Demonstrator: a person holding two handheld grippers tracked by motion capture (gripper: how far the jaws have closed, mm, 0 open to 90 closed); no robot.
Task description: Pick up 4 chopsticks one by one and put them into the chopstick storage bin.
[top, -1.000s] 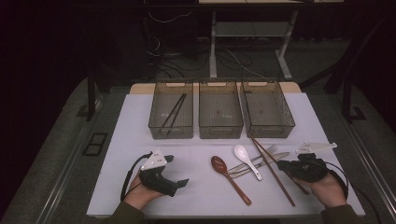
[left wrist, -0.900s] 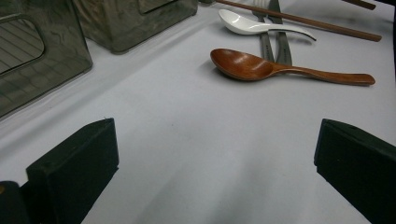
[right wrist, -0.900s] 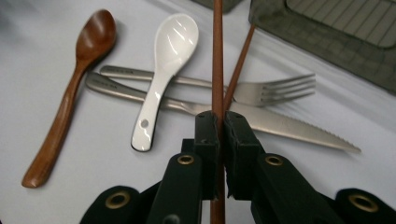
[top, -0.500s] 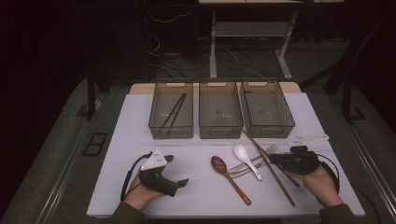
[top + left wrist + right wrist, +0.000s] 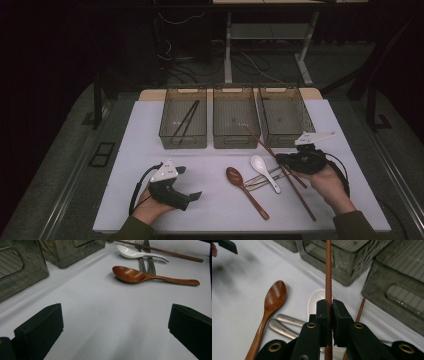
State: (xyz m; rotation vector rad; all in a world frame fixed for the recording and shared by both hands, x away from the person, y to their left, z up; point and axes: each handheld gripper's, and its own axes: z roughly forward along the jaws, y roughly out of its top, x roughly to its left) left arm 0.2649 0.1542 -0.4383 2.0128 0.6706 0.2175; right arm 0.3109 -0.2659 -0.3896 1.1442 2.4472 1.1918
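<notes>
A white table sheet [image 5: 210, 150] fills the middle of the high view, with three smoky transparent plastic bins [image 5: 236, 122] in a row above centre. At lower right, the right gripper [image 5: 329, 308] is clamped on a thin brown wooden chopstick [image 5: 328, 270]. At lower left, the left gripper [image 5: 192, 182] rests with its jaws wide apart.

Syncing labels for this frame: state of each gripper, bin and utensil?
Right gripper: shut on brown chopstick, lifted.
Left gripper: open, holds nothing.
Left bin: holds dark chopsticks.
Middle bin: nothing visible inside.
Right bin: nothing visible inside.
Second brown chopstick: lying on table.
Wooden spoon: lying on table.
White spoon: lying across metal cutlery.
</notes>
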